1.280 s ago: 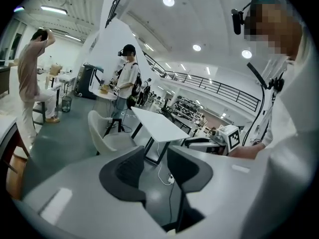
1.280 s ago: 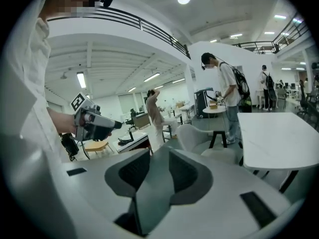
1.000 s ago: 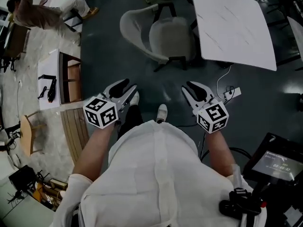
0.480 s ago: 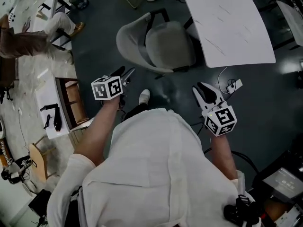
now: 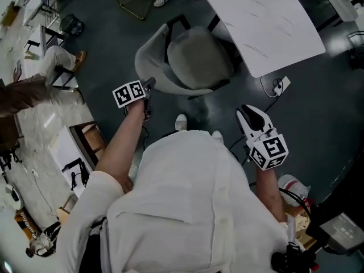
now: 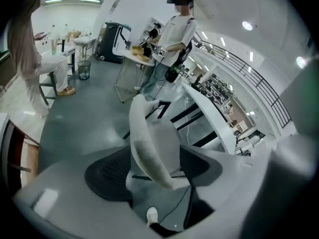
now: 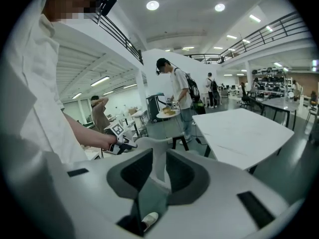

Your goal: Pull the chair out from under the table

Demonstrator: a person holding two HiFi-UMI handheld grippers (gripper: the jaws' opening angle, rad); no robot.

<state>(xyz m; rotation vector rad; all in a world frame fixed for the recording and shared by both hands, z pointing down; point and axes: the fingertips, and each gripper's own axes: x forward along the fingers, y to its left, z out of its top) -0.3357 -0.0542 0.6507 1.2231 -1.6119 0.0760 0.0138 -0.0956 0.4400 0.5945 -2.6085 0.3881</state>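
The grey shell chair (image 5: 190,56) stands with its seat partly under the white table (image 5: 259,19), backrest toward me. My left gripper (image 5: 149,86) has reached the backrest's left rim. In the left gripper view that rim (image 6: 144,143) runs up between the jaws of the left gripper (image 6: 154,169). The jaws are opening and their pads stand apart from it. My right gripper (image 5: 248,112) hangs over the floor right of the chair, short of it. Its jaws are closing with nothing between them. In the right gripper view of the right gripper (image 7: 158,177), the chair back (image 7: 158,156) shows farther off.
A power strip and cable (image 5: 280,86) lie on the floor by the table's corner. A wooden shelf unit (image 5: 85,144) stands at left, a seated person (image 5: 34,87) beyond it. Another person (image 6: 175,34) stands at a small round table (image 6: 135,58) behind the chair.
The left gripper has swung forward and down from beside my body to the chair's backrest rim. The right gripper has shifted only a little. The chair stays where it was by the table.
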